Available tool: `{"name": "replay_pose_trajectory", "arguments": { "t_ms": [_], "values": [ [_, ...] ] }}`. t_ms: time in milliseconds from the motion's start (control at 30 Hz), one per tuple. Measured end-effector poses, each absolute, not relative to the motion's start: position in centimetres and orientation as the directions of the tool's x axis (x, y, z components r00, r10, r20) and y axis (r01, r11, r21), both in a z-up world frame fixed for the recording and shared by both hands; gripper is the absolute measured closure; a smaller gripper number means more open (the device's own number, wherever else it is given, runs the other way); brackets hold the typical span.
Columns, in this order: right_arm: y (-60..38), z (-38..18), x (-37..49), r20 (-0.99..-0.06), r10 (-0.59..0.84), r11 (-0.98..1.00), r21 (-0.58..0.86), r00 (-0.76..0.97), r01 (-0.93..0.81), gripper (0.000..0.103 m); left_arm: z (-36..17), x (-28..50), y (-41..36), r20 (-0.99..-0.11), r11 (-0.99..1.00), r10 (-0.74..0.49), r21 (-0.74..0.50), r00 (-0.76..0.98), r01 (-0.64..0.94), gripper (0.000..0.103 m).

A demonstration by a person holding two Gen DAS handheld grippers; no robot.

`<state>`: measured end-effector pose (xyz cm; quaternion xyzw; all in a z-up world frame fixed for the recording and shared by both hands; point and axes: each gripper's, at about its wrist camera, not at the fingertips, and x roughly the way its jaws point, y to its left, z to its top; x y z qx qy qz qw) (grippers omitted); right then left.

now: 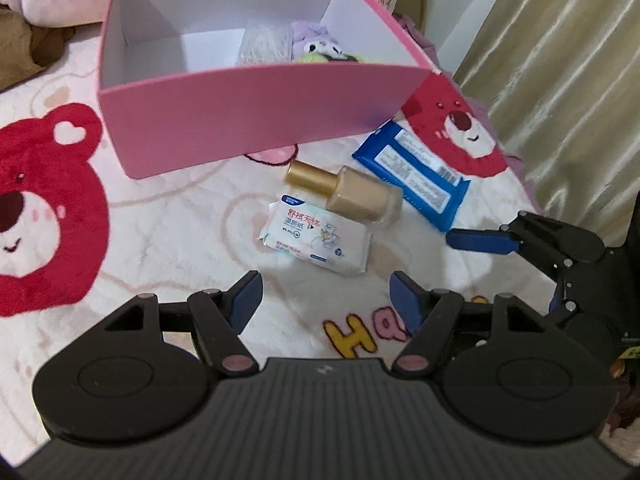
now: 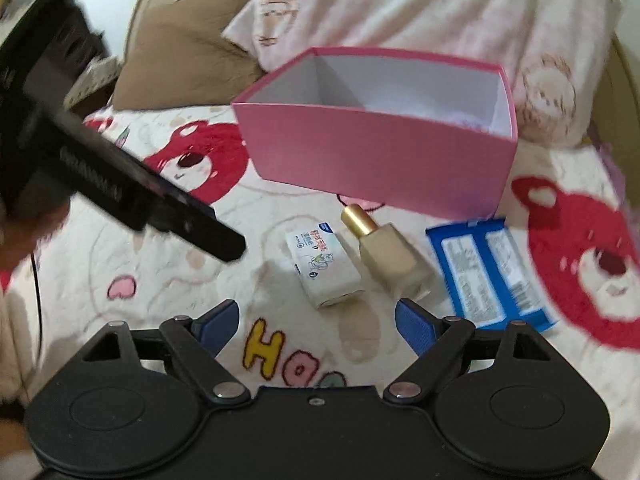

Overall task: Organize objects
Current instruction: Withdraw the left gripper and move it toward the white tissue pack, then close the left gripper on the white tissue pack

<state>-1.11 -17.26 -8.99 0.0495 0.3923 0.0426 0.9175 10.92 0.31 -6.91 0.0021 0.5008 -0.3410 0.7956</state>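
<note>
A pink box [image 1: 260, 120] [image 2: 380, 160] stands open on the bear-print bedspread, with a clear packet [image 1: 262, 42] and a plush toy [image 1: 320, 50] inside. In front of it lie a gold-capped bottle [image 1: 360, 196] [image 2: 392, 256], a white wipes pack [image 1: 316, 240] [image 2: 324, 268] and a blue pack [image 1: 416, 176] [image 2: 488, 276]. My left gripper [image 1: 326, 298] hovers open just short of the wipes pack, nothing between its fingers. My right gripper [image 2: 318, 316] faces the wipes pack and the bottle, its jaws opening wide, with nothing between them.
The right gripper's blue finger [image 1: 480, 240] reaches in beside the blue pack. The left gripper's black body [image 2: 140, 196] crosses the right wrist view at left. A curtain [image 1: 560, 80] hangs at the bed's right. A brown pillow [image 2: 180, 52] and pink bedding [image 2: 400, 4] lie behind the box.
</note>
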Motion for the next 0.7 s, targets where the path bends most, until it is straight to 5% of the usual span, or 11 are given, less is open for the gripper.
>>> {"name": "replay_pose_trajectory", "arguments": {
  "t_ms": [133,367,700],
  "values": [
    [-16.0,-10.9,-0.1,-0.726,0.069,0.998,0.042,0.685,-0.056,0.015,-8.6,11.9,-0.9,-0.794,0.77,-0.528,-0.299,0.3,0.564,0.034],
    [-16.4,-12.9,1.3,-0.75,0.111,0.992,0.126,0.651,-0.024,0.015,-11.3,14.0,-2.0,-0.766,0.781,-0.534,-0.286,0.357,0.555,0.034],
    [-16.7,-14.2,2.6,-0.762,0.146,0.982,0.187,0.631,-0.001,0.015,-13.2,14.0,-0.3,-0.727,0.718,-0.655,-0.514,0.206,0.47,0.054]
  ]
}}
